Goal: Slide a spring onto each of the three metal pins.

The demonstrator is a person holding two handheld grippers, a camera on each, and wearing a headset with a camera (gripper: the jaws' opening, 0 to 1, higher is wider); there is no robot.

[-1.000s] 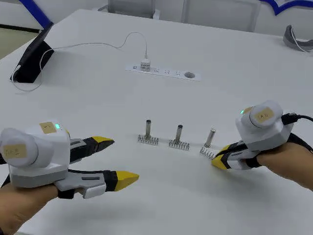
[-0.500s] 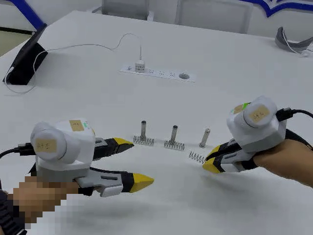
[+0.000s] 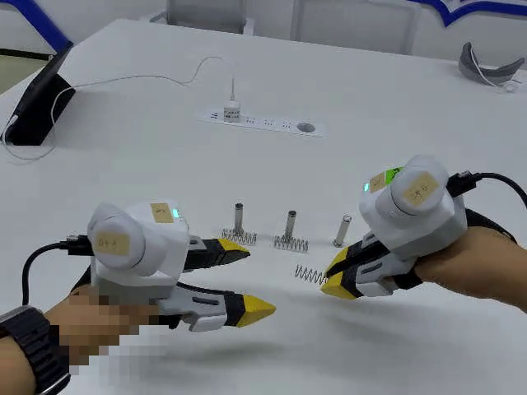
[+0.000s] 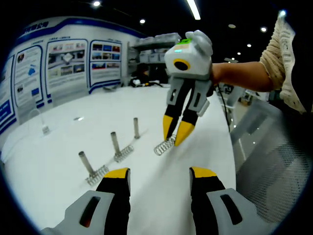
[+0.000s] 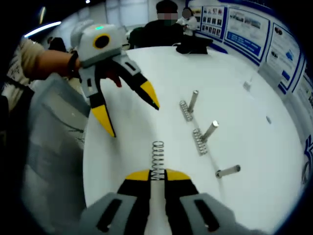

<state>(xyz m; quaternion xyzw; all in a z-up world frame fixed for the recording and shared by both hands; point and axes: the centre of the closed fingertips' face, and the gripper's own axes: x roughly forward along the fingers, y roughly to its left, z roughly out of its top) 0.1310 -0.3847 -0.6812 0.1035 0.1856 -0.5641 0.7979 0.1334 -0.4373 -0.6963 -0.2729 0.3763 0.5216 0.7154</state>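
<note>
Three upright metal pins stand in a row: left pin (image 3: 239, 217), middle pin (image 3: 290, 224), right pin (image 3: 343, 230). One spring (image 3: 240, 237) lies at the left pin's foot and another (image 3: 290, 243) at the middle pin's. My right gripper (image 3: 333, 284) is shut on the end of a third spring (image 3: 309, 274), held level just in front of the pins; its own view has the spring (image 5: 157, 156) sticking out past the gripper (image 5: 157, 175). My left gripper (image 3: 249, 280) stands open and empty, near the left pin, its tips (image 4: 160, 172) facing the right gripper (image 4: 178, 132).
A white power strip (image 3: 257, 122) with a plugged charger (image 3: 232, 109) and cable lies behind the pins. A dark tablet stand (image 3: 37, 99) sits far left, a grey headset (image 3: 486, 66) far right. People (image 5: 168, 14) sit at the table's far end.
My right gripper has dragged the third spring away from the right pin, leftward and nearer me. My left gripper has moved right, closer to the left pin.
</note>
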